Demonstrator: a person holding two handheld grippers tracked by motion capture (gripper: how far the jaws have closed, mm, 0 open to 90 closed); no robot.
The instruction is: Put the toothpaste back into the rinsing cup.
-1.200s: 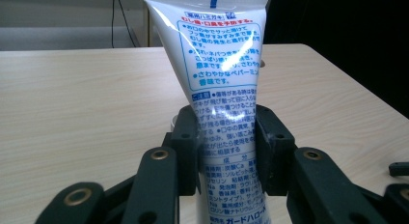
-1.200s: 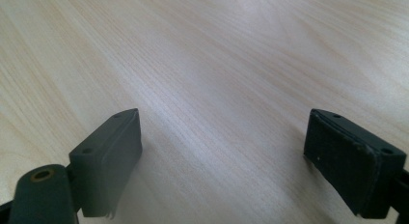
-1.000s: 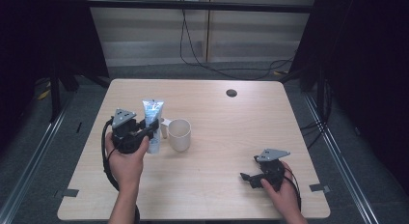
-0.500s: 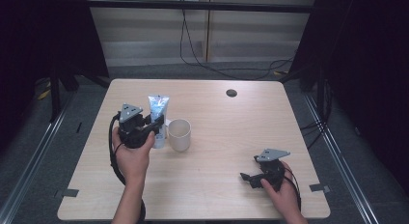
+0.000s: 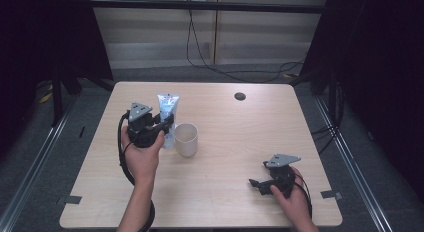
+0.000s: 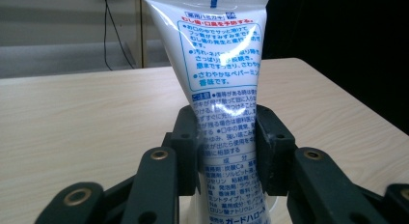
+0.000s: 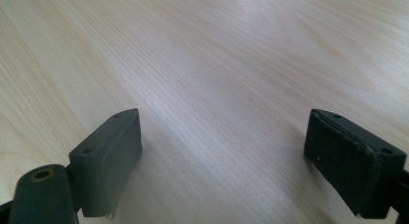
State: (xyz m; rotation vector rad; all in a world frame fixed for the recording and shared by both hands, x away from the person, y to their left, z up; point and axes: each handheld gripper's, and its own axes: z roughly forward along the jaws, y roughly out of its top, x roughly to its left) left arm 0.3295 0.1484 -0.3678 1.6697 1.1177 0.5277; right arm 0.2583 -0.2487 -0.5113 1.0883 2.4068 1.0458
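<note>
A white and blue toothpaste tube [image 5: 167, 112] stands upright in my left gripper [image 5: 167, 124], just left of a cream cup [image 5: 186, 139] on the wooden table [image 5: 240, 137]. In the left gripper view the two black pads press on both sides of the tube [image 6: 224, 89], so my left gripper [image 6: 226, 149] is shut on it; the tube's lower end is hidden behind the jaws. My right gripper [image 5: 256, 184] rests low at the table's front right, its jaws wide apart over bare wood [image 7: 222, 151] with nothing between them.
A small dark round disc [image 5: 240, 96] lies near the table's far edge. Black cables trail on the floor behind the table, and dark curtains stand at both sides.
My left gripper has carried the tube to the right and a little away from the person, closer to the cup. The right gripper has kept still.
</note>
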